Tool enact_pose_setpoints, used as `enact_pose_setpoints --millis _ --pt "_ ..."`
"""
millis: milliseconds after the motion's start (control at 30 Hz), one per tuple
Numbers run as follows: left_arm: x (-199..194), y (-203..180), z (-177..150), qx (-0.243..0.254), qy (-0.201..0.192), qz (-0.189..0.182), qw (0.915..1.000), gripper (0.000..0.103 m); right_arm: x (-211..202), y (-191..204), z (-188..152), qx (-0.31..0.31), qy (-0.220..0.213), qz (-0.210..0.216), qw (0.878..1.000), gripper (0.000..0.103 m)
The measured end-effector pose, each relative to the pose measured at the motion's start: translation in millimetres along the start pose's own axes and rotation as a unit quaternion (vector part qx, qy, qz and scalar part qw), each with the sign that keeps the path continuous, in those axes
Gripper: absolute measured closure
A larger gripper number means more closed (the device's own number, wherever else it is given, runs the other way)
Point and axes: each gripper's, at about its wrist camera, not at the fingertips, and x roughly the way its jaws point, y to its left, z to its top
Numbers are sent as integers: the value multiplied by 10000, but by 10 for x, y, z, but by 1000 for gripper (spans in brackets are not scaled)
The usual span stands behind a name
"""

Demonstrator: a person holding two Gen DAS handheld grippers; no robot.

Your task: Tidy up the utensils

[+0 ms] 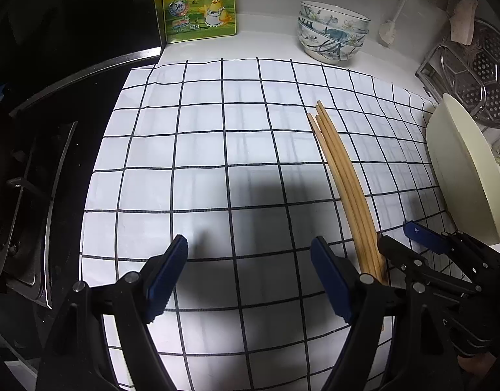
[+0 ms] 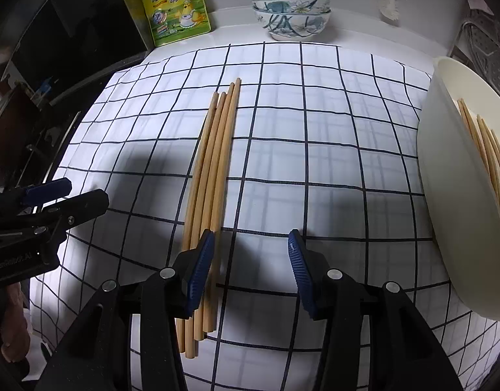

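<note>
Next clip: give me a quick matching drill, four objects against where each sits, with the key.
Things:
1. chopsticks
2. patterned bowls
3. seasoning pouch
4. cream bowl

Places:
A. far left corner, by the stove
B. right edge of the cloth, holding more sticks
C. bundled mid-cloth
D. stacked at the back, off the cloth

Pairs: 1-C, 2-D, 3-A, 4-B

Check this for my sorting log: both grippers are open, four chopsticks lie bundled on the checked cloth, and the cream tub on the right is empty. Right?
Not quite: the cream tub is not empty; the right wrist view shows chopsticks inside it. The rest stands: left gripper and right gripper are open, four chopsticks bundled on the checked cloth.
</note>
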Motion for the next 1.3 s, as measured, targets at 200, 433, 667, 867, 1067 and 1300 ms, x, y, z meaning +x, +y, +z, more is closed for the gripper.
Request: enact_pose_setpoints --millis 200,433,667,867,1067,1300 --pt "19 -9 -30 -20 38 -24 10000 27 -2 58 -21 -214 -9 -97 9997 58" --pt "29 -25 -50 -28 44 -30 10000 27 -1 80 -36 -352 -27 -161 9992 58" --pt "51 -105 -59 22 31 -6 10000 27 46 62 -11 -453 -56 -275 9986 58" --pt "66 -230 -60 113 -8 -77 9999 27 22 -23 -11 -365 -127 -274 9989 89" --pt "135 -409 -73 249 28 -142 9996 27 -13 -192 -57 -98 -178 -259 9995 95" --pt "246 -565 -44 359 28 -146 9992 27 -76 -347 -155 119 -169 -291 9994 95"
